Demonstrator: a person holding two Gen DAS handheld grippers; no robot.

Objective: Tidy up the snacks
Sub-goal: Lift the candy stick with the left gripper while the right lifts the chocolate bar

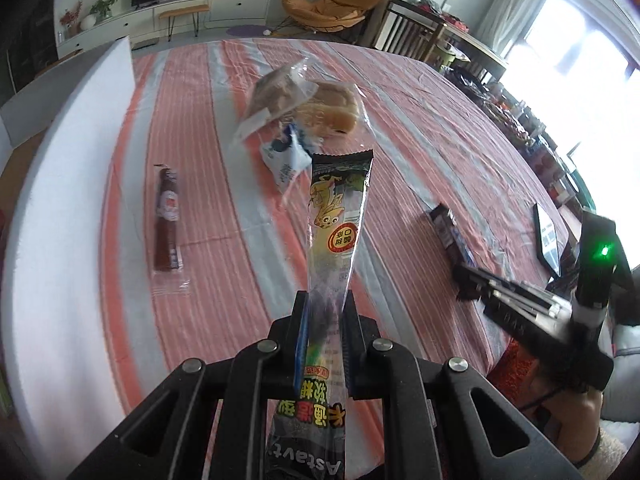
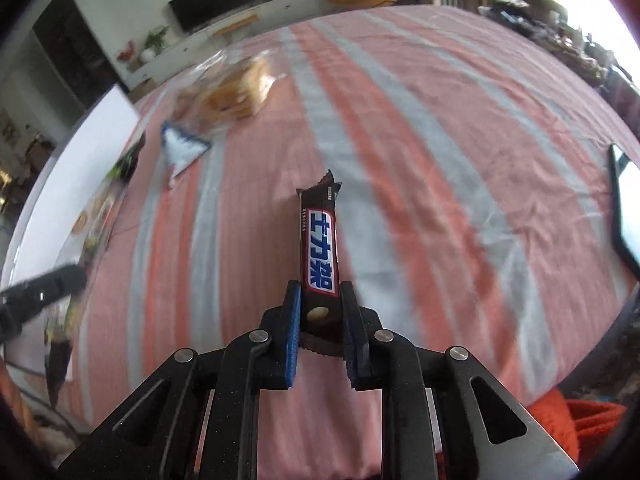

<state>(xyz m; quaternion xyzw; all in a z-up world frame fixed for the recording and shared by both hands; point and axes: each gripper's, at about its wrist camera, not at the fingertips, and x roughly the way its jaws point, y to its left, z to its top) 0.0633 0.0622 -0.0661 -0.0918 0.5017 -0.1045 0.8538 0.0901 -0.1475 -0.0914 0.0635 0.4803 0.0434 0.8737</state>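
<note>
My left gripper [image 1: 325, 300] is shut on a long black gummy-candy packet [image 1: 338, 216] with a yellow cartoon, which sticks out forward above the striped tablecloth [image 1: 400, 128]. My right gripper [image 2: 320, 296] is shut on a brown chocolate bar [image 2: 320, 248] with blue-and-white lettering, held by its near end. From the left wrist view, that right gripper [image 1: 466, 280] and its chocolate bar [image 1: 448, 228] appear at the right. On the cloth lie a red sausage stick [image 1: 168, 220], a clear bag of bread [image 1: 316, 108] and a small blue-and-white sachet [image 1: 286, 160].
A white board [image 1: 80, 160] runs along the table's left side. A dark tablet [image 2: 628, 216] lies at the right edge. In the right wrist view my left gripper [image 2: 68, 280] shows blurred at the left. A TV cabinet, plants and an orange chair stand beyond the table.
</note>
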